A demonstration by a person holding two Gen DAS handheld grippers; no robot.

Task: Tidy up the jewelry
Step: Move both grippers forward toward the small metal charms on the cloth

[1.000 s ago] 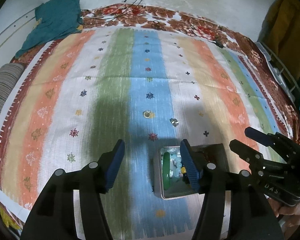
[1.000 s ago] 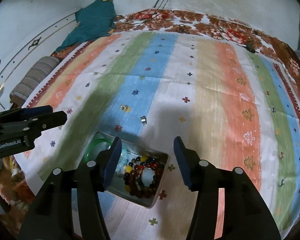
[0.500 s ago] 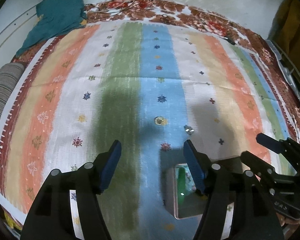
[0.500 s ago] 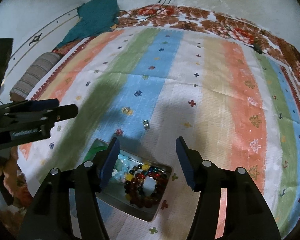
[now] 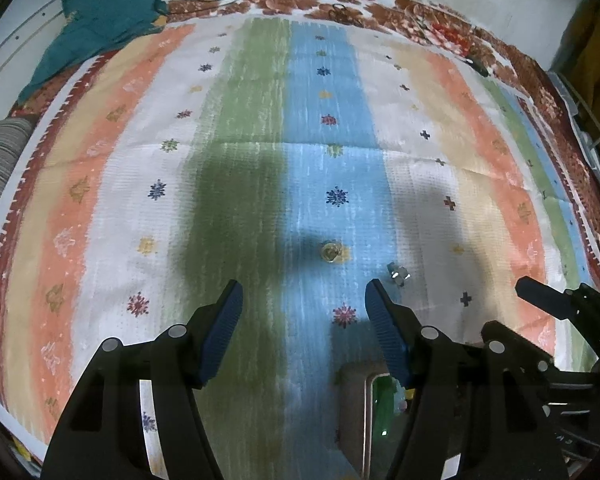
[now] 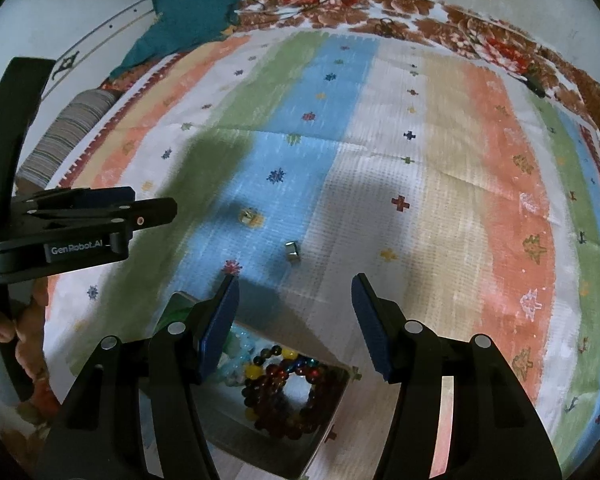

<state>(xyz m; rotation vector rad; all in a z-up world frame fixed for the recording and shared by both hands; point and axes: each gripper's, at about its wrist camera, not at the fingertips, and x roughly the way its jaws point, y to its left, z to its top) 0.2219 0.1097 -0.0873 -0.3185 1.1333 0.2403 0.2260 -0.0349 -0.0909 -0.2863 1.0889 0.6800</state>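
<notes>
A metal tray (image 6: pixel 324 432) holding beaded bracelets (image 6: pixel 284 380) and a green bangle lies on the striped cloth, under my right gripper (image 6: pixel 294 320), which is open and empty. A gold ring (image 6: pixel 249 215) and a silver ring (image 6: pixel 292 249) lie loose on the cloth beyond the tray. In the left wrist view the gold ring (image 5: pixel 330 251) and silver ring (image 5: pixel 397 273) lie just ahead of my open, empty left gripper (image 5: pixel 302 328); the tray (image 5: pixel 354 400) sits low right, partly hidden by the right finger.
A striped cloth (image 5: pixel 260 140) covers a floral bedspread (image 5: pixel 440 28). A teal garment (image 5: pixel 100 20) lies at the far left corner. A striped pillow (image 5: pixel 0 160) sits at the left edge. The right gripper (image 5: pixel 560 320) shows at the left view's right side.
Both grippers have moved forward over the cloth. The tray has slid toward the bottom of both views and the two rings are closer to the fingertips. Both stay open.
</notes>
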